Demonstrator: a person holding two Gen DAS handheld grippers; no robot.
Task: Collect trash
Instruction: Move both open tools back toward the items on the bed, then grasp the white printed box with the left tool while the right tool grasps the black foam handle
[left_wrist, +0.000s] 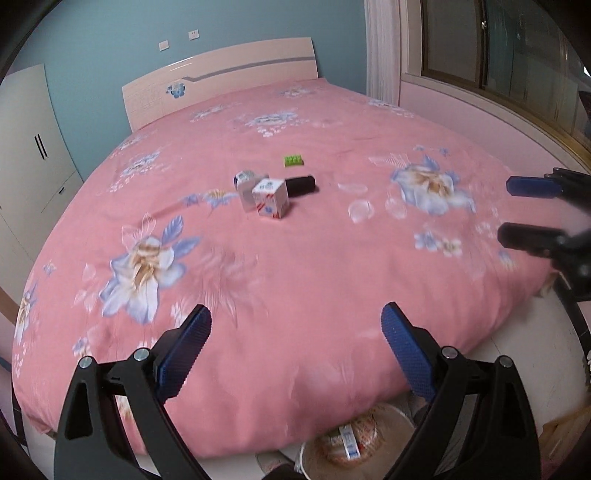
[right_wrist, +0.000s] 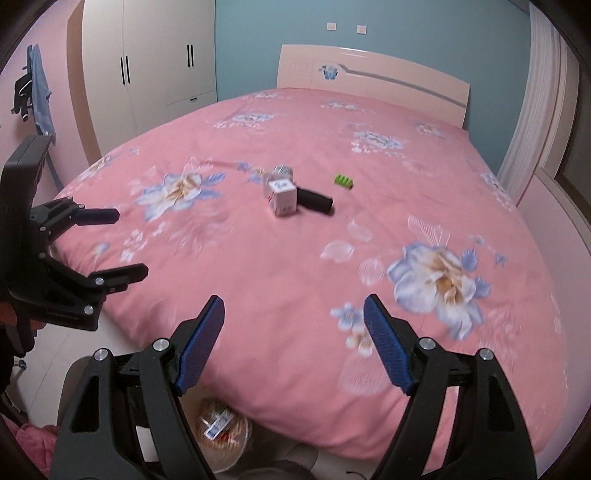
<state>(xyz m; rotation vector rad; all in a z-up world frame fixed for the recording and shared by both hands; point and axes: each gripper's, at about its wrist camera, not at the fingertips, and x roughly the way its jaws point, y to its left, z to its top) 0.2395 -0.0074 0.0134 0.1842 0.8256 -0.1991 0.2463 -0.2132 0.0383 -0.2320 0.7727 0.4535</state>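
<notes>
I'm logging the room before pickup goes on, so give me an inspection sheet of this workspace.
Surface: bed under a pink floral cover, flat.
Job's things: white carton and a second box touching it, black cylinder lying beside them, green block apart, farther back. Bin on the floor at the bed's foot, with wrapped trash inside.
Clutter: pink cloth on the floor.
Grippers: left gripper open, empty; right gripper open, empty; both over the near edge of the bed.
Cables: nothing seen.
Surroundings: headboard, wardrobe, curtain, window, blue garment hanging.
</notes>
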